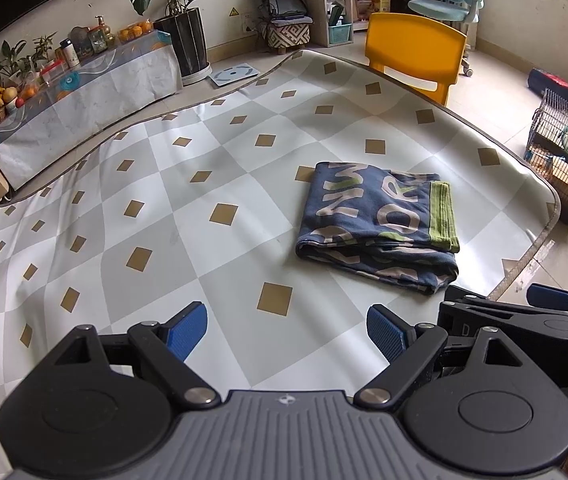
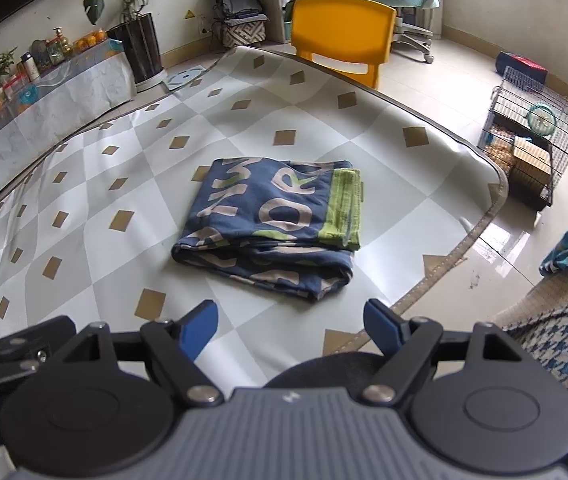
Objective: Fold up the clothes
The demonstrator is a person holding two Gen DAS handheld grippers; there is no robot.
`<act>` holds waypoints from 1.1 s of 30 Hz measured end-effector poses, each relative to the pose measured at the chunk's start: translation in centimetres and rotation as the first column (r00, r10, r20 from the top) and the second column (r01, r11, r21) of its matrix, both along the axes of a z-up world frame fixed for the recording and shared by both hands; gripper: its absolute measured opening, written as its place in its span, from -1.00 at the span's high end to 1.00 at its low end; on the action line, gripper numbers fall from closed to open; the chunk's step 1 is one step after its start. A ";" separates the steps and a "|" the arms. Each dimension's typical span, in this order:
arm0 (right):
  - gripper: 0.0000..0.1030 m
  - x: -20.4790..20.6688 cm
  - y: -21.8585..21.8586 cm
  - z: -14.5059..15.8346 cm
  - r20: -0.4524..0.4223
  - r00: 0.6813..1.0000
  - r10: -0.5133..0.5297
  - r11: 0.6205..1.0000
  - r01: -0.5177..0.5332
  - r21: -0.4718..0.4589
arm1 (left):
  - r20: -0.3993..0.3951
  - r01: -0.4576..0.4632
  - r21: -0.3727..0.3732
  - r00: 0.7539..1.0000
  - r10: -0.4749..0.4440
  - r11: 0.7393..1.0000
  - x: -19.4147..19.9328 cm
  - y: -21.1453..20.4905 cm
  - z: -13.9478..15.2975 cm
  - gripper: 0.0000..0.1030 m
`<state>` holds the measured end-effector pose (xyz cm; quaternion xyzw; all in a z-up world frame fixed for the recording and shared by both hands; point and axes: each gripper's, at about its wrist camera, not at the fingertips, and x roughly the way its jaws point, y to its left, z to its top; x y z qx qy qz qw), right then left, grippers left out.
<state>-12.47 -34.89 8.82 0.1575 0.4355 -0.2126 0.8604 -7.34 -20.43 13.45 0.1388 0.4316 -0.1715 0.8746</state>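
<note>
Left gripper (image 1: pixel 287 330) and right gripper (image 2: pixel 291 325), jaws apart and empty, hover near the folded garment (image 2: pixel 272 224); a one-layer pinch risks unfolding it.

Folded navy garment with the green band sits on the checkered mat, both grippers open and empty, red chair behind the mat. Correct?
Not quite: the chair behind the mat is yellow, not red, as the right wrist view shows. The rest holds: the folded navy garment with the green band lies on the mat, and the left gripper and right gripper are both open and empty.
</note>
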 end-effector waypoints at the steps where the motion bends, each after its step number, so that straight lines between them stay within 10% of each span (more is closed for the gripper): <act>1: -0.53 0.0 0.0 0.0 0.000 1.000 -0.002 1.000 0.002 0.001 | 0.000 0.000 0.001 1.000 0.000 1.000 0.0 0.0 0.0 -0.69; 33: -0.62 0.5 0.5 0.0 -0.008 1.000 0.017 1.000 -0.017 0.000 | -0.023 -0.042 -0.029 0.999 0.042 0.999 0.9 0.9 -0.7 -0.69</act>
